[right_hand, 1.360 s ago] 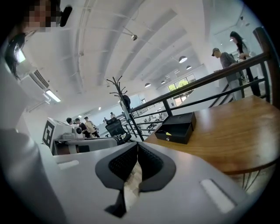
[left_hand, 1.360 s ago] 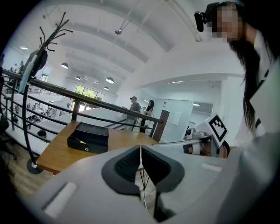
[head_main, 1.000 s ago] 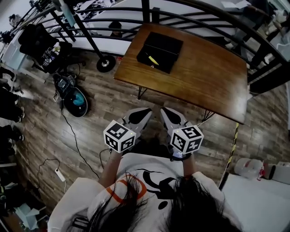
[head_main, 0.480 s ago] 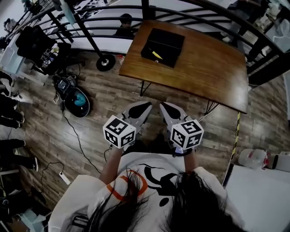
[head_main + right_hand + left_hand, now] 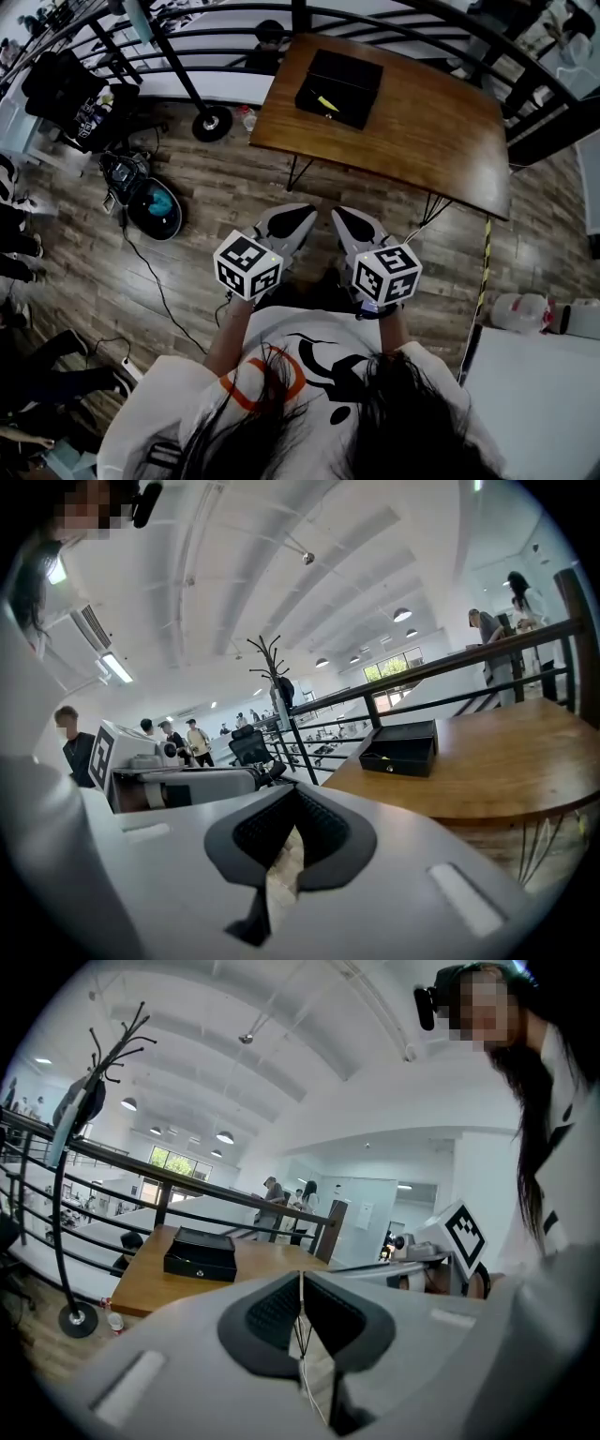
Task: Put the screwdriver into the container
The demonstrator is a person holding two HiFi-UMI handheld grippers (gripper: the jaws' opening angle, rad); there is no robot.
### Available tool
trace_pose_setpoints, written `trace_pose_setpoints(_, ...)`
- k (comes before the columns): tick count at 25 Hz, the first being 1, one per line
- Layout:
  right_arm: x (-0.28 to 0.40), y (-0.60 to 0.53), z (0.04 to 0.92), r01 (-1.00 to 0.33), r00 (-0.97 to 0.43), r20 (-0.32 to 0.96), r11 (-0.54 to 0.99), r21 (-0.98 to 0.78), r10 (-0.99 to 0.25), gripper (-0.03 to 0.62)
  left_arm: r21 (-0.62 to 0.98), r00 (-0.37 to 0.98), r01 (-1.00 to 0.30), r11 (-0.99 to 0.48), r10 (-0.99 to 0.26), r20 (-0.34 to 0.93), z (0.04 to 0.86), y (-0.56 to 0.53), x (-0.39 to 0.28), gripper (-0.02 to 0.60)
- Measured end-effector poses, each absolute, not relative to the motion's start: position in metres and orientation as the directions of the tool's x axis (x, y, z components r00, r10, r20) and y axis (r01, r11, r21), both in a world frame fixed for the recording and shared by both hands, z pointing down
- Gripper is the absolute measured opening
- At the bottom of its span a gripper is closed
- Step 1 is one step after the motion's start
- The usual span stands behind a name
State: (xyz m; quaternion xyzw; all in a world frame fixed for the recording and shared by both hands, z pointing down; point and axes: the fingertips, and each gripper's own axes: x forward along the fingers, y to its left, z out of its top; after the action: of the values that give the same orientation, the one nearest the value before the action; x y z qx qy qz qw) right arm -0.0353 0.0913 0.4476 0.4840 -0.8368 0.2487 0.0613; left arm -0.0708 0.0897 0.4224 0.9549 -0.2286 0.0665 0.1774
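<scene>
Yellow is all I can make out of the screwdriver (image 5: 325,102): a small sliver in the upper middle of the head view, seemingly lying inside the open black container (image 5: 354,71) on the wooden table (image 5: 431,131). It is too small to tell handle from shaft.

My left gripper (image 5: 302,214) and right gripper (image 5: 343,217) sit low in the centre of the frame, close to my chest and well apart from the table. Both are clenched on nothing, pads pressed together.

I judge the tool light and stiff, not fragile, with a round, smooth handle likely to roll or slip. I would pinch it across the thick yellow handle, near its middle, rather than the thin shaft.
</scene>
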Motion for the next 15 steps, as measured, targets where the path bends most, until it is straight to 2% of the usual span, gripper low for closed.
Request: trace_pose_setpoints(15,-0.0396,0.0879,0.4517,-0.858,-0.495,0.360,0.378,-0.349,-0.791,0.023,0.313,0.903,-0.426,-0.849,-0.377,0.208,0.4247,0.0843,-0.0738,0.000)
